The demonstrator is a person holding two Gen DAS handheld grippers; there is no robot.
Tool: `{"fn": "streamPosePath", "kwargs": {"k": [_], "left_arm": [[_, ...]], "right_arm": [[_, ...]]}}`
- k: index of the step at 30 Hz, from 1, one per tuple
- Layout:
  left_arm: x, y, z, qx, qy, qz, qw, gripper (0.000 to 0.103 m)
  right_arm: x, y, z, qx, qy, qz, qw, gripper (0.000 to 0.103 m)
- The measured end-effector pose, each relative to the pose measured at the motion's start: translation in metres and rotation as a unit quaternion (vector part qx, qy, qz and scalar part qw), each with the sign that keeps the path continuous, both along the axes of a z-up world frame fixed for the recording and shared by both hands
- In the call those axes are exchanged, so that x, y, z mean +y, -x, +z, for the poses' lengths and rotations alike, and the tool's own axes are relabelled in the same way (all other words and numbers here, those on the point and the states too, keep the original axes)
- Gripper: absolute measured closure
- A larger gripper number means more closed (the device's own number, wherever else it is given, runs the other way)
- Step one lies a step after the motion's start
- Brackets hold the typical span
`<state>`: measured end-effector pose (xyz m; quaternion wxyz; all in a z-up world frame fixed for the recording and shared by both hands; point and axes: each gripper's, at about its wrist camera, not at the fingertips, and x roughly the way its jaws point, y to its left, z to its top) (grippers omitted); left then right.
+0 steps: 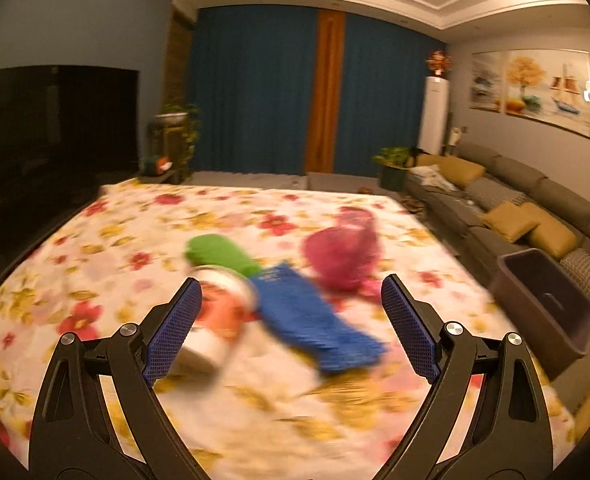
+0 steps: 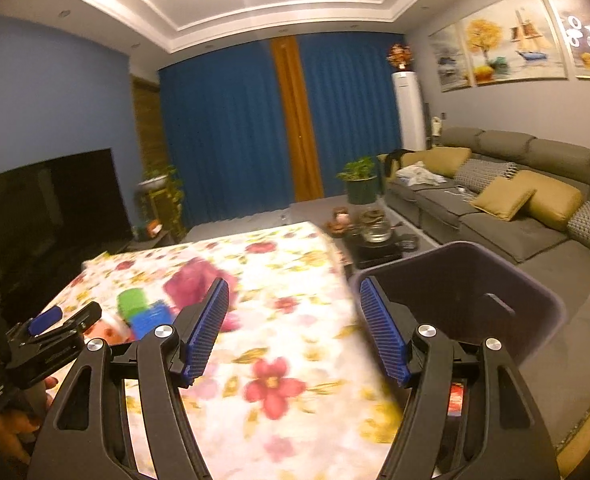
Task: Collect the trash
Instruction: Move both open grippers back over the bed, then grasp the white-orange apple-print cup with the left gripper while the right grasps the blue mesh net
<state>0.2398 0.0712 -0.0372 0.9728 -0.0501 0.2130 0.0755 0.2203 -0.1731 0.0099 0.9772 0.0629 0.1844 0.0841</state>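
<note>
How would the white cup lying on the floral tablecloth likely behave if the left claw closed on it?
The white cup lies on its side on the floral tablecloth, so it would probably roll if nudged. It looks like a thin disposable container, likely light and easy to crush. Its surface seems smooth, so it might slip; blur hides detail.

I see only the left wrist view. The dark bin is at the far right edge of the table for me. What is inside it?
Observer: In the right wrist view the dark bin looks empty in the part that shows; its near bottom is hidden by the right gripper.
Operator: Is the right gripper holding any trash?
Observer: No. Its jaws are open with nothing between them, only the floral tablecloth behind.
Operator: What stands beyond the table on the right?
Observer: A low dark tea table with a glass kettle, between the tablecloth and the grey sofa.
</note>
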Motion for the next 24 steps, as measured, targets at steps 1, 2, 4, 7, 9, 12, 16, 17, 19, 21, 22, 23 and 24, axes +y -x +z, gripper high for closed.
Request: {"fn": "streamPosePath", "kwargs": {"k": [1,2,4,7,9,12,16,17,19,21,22,23,24], "left_arm": [[0.011,0.000,-0.003,0.003,-0.001,0.010,0.9999,0.014],[0.019,-0.002,-0.006,0.008,-0.001,0.017,0.9998,0.014],[0.034,-0.005,-0.013,0.022,0.003,0.025,0.9994,0.014],[0.052,-0.014,-0.022,0.045,0.021,0.029,0.9983,0.014],[0.059,-0.019,-0.027,0.056,0.039,0.026,0.9973,0.014],[0.066,-0.029,-0.034,0.068,0.050,0.024,0.9962,0.014],[0.069,-0.041,-0.040,0.082,0.042,0.021,0.9956,0.014],[0.069,-0.043,-0.042,0.087,0.041,0.019,0.9952,0.014],[0.070,-0.048,-0.046,0.095,0.043,0.011,0.9944,0.016],[0.070,-0.051,-0.049,0.105,0.039,0.007,0.9937,0.021],[0.070,-0.053,-0.051,0.109,0.038,0.003,0.9933,0.023],[0.071,-0.054,-0.053,0.114,0.037,0.000,0.9928,0.025],[0.071,-0.056,-0.055,0.119,0.038,-0.001,0.9921,0.029]], "right_arm": [[0.009,-0.002,-0.001,0.001,0.003,0.008,1.000,0.035],[0.017,-0.004,-0.002,0.001,0.005,0.015,1.000,0.035],[0.031,-0.005,-0.004,0.004,0.006,0.028,1.000,0.035],[0.048,-0.008,-0.005,0.007,0.005,0.042,0.999,0.035],[0.058,-0.011,-0.006,0.009,0.006,0.051,0.999,0.035],[0.068,-0.017,-0.006,0.011,0.010,0.059,0.998,0.035],[0.083,-0.023,-0.011,0.018,0.016,0.069,0.997,0.035],[0.086,-0.026,-0.013,0.022,0.017,0.072,0.997,0.035],[0.092,-0.030,-0.016,0.028,0.018,0.078,0.996,0.035],[0.099,-0.033,-0.020,0.034,0.019,0.084,0.996,0.035],[0.104,-0.036,-0.022,0.038,0.020,0.089,0.995,0.035],[0.108,-0.038,-0.024,0.041,0.022,0.092,0.995,0.035],[0.112,-0.042,-0.027,0.045,0.024,0.095,0.994,0.035]]}}
